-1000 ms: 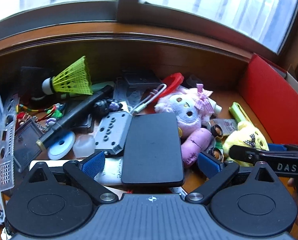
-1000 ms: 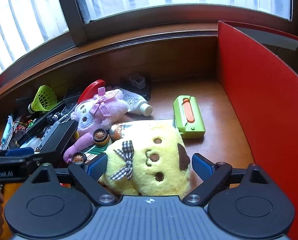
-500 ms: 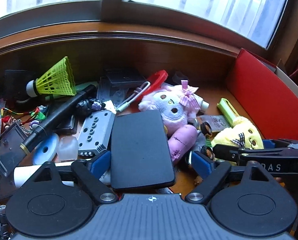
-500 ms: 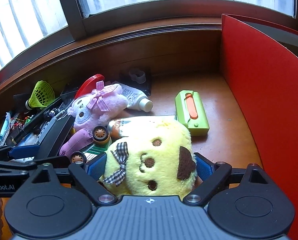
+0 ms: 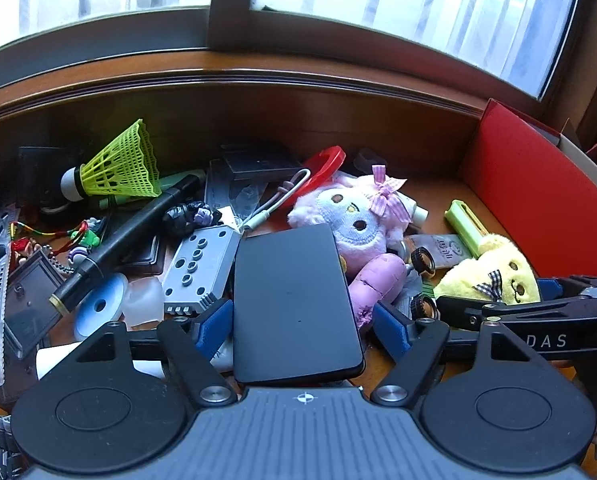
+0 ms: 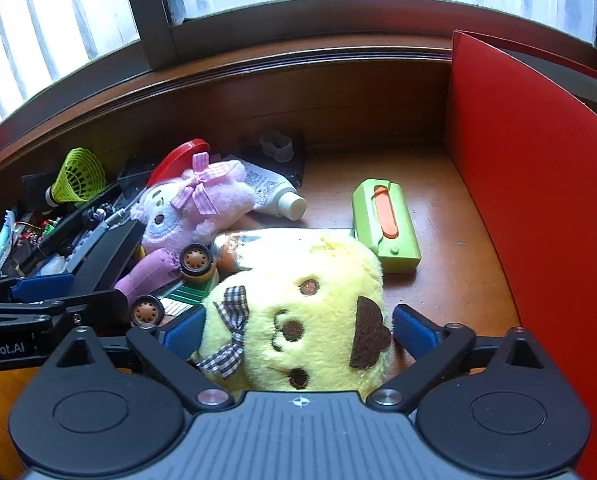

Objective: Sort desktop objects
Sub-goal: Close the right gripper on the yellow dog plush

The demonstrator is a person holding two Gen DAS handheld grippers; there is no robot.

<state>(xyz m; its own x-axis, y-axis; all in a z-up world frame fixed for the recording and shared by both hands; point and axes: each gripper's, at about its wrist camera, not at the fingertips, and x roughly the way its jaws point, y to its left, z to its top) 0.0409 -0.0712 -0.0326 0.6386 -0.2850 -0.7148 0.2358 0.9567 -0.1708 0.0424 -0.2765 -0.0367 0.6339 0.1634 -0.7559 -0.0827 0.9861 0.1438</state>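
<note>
A flat black slab [image 5: 294, 292] lies on the desk clutter between the jaws of my left gripper [image 5: 302, 324]. Those jaws are closing: the left pad is at the slab's edge, while a narrow gap shows at the right pad. A yellow plush dog [image 6: 310, 304] with a checked bow sits between the jaws of my right gripper [image 6: 298, 332]. These jaws are opening, and both blue pads stand just off the plush. The two grippers are side by side, the right one's fingers [image 5: 538, 312] showing in the left wrist view.
A pink plush [image 5: 350, 216] lies between the slab and the yellow dog. A green case [image 6: 386, 228] and a white tube [image 6: 274, 196] lie behind. A red box wall [image 6: 538, 200] stands at the right. A shuttlecock [image 5: 122, 168], black rod [image 5: 126, 236] and grey block [image 5: 198, 268] crowd the left.
My left jaws have narrowed around the black slab. My right jaws, which were touching the yellow plush, have spread slightly off it. Neither hand has shifted.
</note>
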